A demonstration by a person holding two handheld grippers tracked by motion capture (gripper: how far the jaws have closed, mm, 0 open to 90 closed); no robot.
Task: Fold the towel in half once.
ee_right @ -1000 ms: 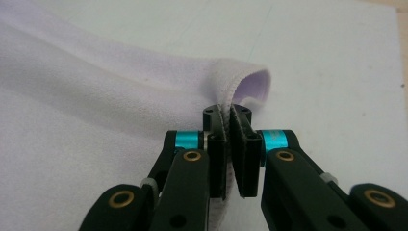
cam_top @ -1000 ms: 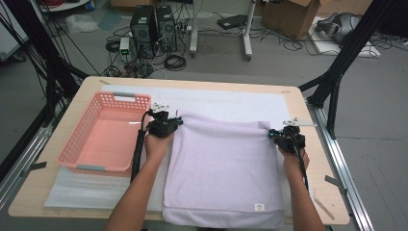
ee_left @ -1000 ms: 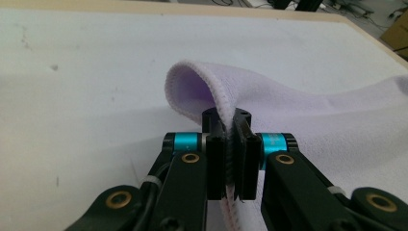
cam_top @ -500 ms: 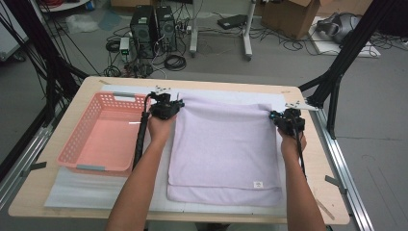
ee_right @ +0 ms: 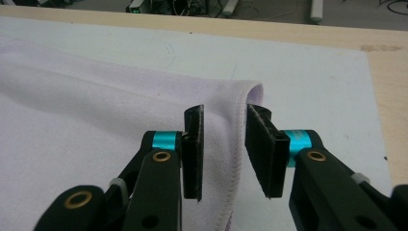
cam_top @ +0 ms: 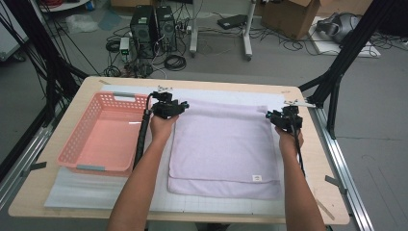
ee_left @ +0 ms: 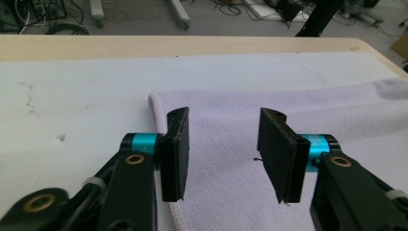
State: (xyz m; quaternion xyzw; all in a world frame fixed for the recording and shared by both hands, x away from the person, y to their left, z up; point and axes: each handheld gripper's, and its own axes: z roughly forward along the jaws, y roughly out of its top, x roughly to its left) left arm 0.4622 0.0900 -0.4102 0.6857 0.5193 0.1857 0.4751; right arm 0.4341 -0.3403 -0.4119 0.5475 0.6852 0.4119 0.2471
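Item: lilac towel (cam_top: 223, 144), folded in half, flat on desk (cam_top: 308, 183) beside pink basket (cam_top: 103, 134). Left claw (ee_left: 223, 154) and right claw (ee_right: 223, 149) have just been opening; far corners released, nothing gripped. Fold judged complete.

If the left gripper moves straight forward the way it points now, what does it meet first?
Probably the lilac towel below its open jaws, then the white mat; the left gripper seems to tilt slightly downward, though depth is unclear.
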